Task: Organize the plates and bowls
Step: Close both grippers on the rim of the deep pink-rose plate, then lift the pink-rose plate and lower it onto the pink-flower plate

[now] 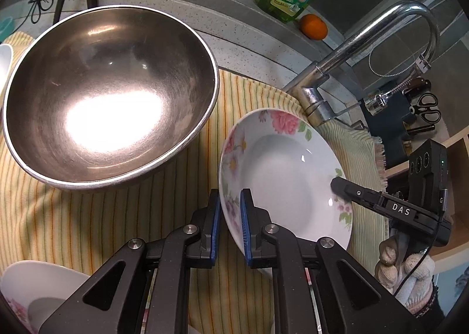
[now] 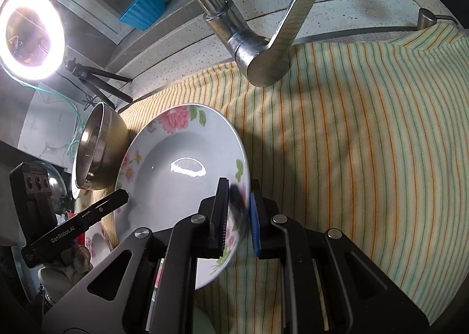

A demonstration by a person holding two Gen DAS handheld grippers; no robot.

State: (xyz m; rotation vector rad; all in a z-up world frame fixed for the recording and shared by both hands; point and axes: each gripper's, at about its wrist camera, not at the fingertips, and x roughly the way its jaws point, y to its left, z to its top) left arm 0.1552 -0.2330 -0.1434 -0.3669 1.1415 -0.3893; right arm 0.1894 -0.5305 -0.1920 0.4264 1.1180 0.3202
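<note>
A ring light (image 2: 30,35) blazes white at the upper left of the right wrist view, blown out. Its glare burns a white patch inside the steel bowl (image 1: 111,99) and a small arc on the plate (image 2: 181,167). The tap (image 2: 261,49) shadows the striped cloth (image 2: 366,143). Fisheye bending curves the edges; corners fall black.

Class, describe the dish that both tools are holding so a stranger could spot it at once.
Start at the chrome tap over the striped cloth. Just below its base sits a floral plate, pinched at opposite rims by the left tool and right tool. Unlike the plain steel bowl beside it, it is white with pink roses.
</note>
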